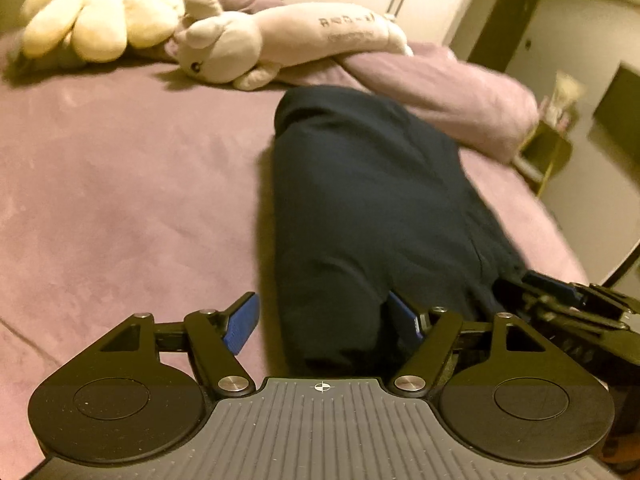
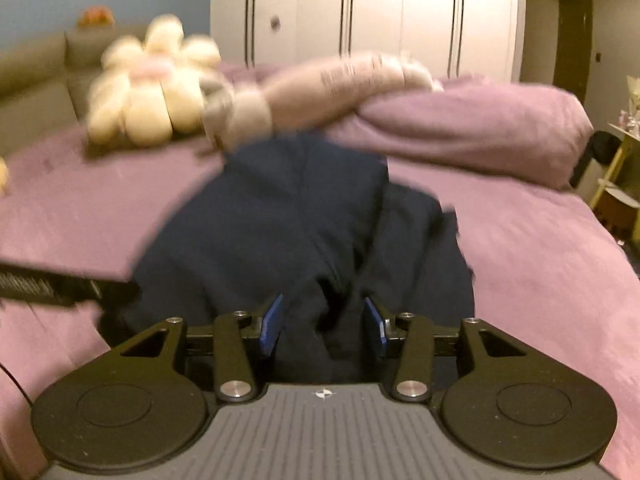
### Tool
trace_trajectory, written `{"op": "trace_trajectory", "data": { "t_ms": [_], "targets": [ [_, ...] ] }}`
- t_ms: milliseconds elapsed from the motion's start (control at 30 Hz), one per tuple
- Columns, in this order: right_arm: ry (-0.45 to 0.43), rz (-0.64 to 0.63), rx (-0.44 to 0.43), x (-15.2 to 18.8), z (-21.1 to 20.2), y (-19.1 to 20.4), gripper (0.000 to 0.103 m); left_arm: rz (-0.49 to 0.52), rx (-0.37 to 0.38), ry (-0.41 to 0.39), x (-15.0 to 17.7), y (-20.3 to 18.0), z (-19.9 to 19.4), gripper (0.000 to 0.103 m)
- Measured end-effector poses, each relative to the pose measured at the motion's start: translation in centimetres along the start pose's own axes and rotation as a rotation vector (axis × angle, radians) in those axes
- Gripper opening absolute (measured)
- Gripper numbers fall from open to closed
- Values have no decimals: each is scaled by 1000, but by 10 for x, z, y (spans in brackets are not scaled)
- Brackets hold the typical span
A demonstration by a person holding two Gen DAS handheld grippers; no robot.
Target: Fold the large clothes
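A dark navy garment (image 1: 360, 200) lies lengthwise on the purple bed (image 1: 120, 200), folded into a long strip. My left gripper (image 1: 322, 324) stands open around its near end. The left pad (image 1: 240, 328) hangs clear over the bedspread and the right pad (image 1: 406, 320) rests against the cloth. My right gripper (image 2: 323, 324) is shut on a bunched ridge of the garment (image 2: 280, 220) at its near edge, with creases running away from the pads. The right gripper (image 1: 548, 286) also shows at the garment's right side in the left wrist view. The right wrist view is blurred.
A cream flower cushion (image 1: 92, 20) and a long pale plush animal (image 1: 280, 40) lie at the head of the bed. A rumpled purple duvet (image 2: 480, 128) is heaped behind the garment. White wardrobes (image 2: 380, 12) stand behind, and a small yellow side table (image 1: 548, 152) stands right of the bed.
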State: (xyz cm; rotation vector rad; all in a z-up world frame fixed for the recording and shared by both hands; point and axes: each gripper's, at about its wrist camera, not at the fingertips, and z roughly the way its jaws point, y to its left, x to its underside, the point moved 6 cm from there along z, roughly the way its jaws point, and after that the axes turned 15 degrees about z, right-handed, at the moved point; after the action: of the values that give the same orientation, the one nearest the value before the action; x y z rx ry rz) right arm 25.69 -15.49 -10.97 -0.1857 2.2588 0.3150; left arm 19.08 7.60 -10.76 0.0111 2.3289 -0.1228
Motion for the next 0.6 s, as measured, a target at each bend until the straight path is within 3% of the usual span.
{"op": "trace_trajectory", "data": {
  "t_ms": [167,333,467,500,567,600],
  "targets": [
    [37,-64,61,8,20,3,45,69,-17,29,5,-7,17,82],
    [36,-53,75,9,10,3,49,1,-11,40,11,-2,15,85],
    [66,-9,112,22,-22,-1,67,74,-20,109,27,-19,-7,86],
    [118,6,120,32,-29,-2,74,95,-28,145,37,-23,-11,86],
    [205,34,134,58,-43,-4,76,131,-29,186,59,-36,-21,86],
    [231,46,136,69,-50,-4,82,142,-25,195,69,-41,-28,88]
  ]
}}
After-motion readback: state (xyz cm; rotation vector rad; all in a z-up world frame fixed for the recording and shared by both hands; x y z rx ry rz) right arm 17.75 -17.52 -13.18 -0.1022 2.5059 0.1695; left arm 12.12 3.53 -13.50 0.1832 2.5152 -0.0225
